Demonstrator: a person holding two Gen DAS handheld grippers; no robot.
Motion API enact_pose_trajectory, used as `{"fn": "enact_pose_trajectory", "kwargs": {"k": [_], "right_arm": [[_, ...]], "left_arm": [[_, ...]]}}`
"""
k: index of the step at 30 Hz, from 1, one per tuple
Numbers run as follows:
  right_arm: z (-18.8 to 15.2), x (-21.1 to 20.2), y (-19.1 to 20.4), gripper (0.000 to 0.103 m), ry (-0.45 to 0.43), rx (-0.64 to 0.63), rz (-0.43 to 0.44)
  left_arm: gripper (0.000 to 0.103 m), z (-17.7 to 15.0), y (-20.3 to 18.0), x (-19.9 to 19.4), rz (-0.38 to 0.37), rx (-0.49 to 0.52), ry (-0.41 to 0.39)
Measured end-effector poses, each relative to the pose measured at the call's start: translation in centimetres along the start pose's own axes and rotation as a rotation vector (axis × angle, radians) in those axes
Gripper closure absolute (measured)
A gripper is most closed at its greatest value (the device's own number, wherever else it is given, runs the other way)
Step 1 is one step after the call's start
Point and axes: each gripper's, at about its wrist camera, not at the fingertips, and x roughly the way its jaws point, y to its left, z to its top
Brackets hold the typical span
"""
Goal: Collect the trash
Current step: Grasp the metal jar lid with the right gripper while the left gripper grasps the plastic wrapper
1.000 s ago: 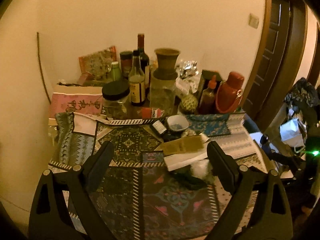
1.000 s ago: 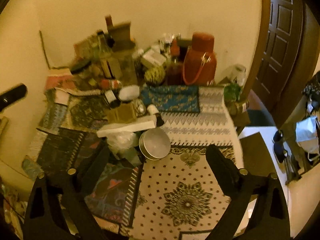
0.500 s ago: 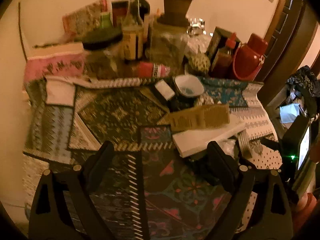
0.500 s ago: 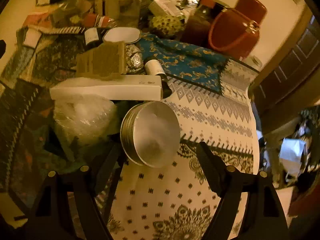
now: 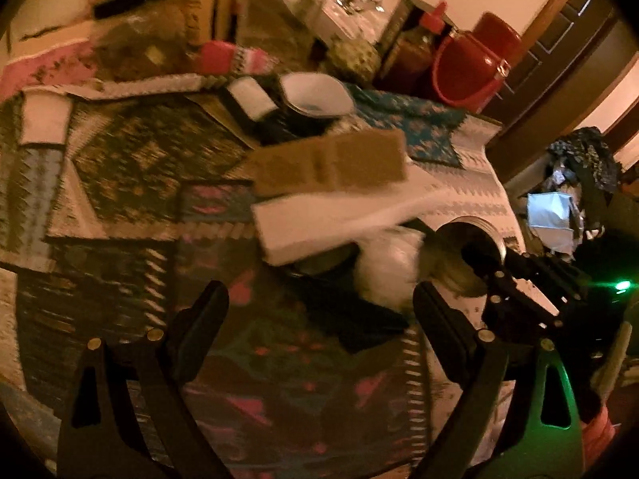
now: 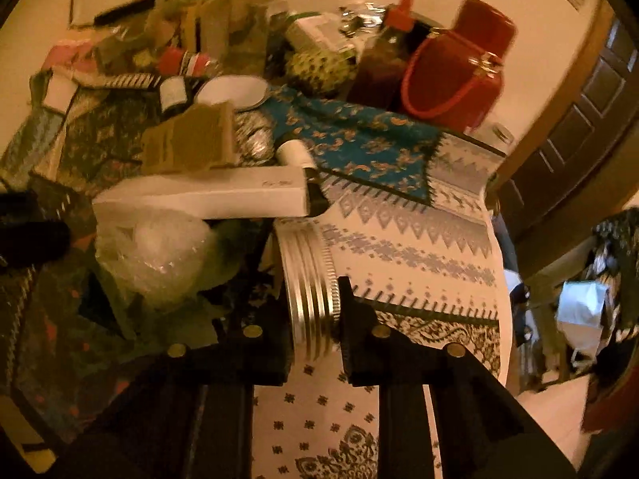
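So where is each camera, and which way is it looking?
Left wrist: sits on the left gripper, looking down at the dark cloth; its two fingers stand apart, and the right gripper shows at right.
Right wrist: sits on the right gripper, looking down at the white cloth; its fingers pinch a metal lid.
Both see the lid, white box and red flask.
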Motion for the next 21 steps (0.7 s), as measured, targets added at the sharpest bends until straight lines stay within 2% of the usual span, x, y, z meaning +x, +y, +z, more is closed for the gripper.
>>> {"fn": "enact_pose_trajectory", "kwargs": {"k": [6,11,13,15,18,19,21], "right_arm": [[-0.4,-2.3,-3.6,0.088,-0.005,0.163,0.068],[-1.3,-3.9,-5.2,0.088,-0.013,0.226,0.082],[-1.7,-4.4,-5.7,0.088,-0.014,0.241,0.084],[-2.0,-4.9,-6.1,0.088,-0.022,0.247,0.081],[-2.3,-5.6,-6.7,0.088,-0.034,0.252,0.087],[-2.4,-5.8,-6.8,0.088,-0.037,0.252,0.088],[-2.5,-6.1,-7.1,0.088,-0.044,0.254,0.092]], "left_arm": [[0.011,-0.2,-0.9,3.1,-0.093,-0.087,0.077],[0.024,-0.1,-1.3,5.1,-0.158,-0.157,0.122],[0.03,-0.2,-1.5,5.5,-0.169,-0.165,0.131],[0.032,-0.3,-1.8,5.8,-0.17,-0.169,0.126],[0.044,-0.4,-2.5,6.0,-0.166,-0.148,0.121],[0.057,-0.4,-2.7,6.0,-0.158,-0.142,0.119],[0.064,-0.6,-3.0,6.2,-0.166,-0.137,0.131]]}}
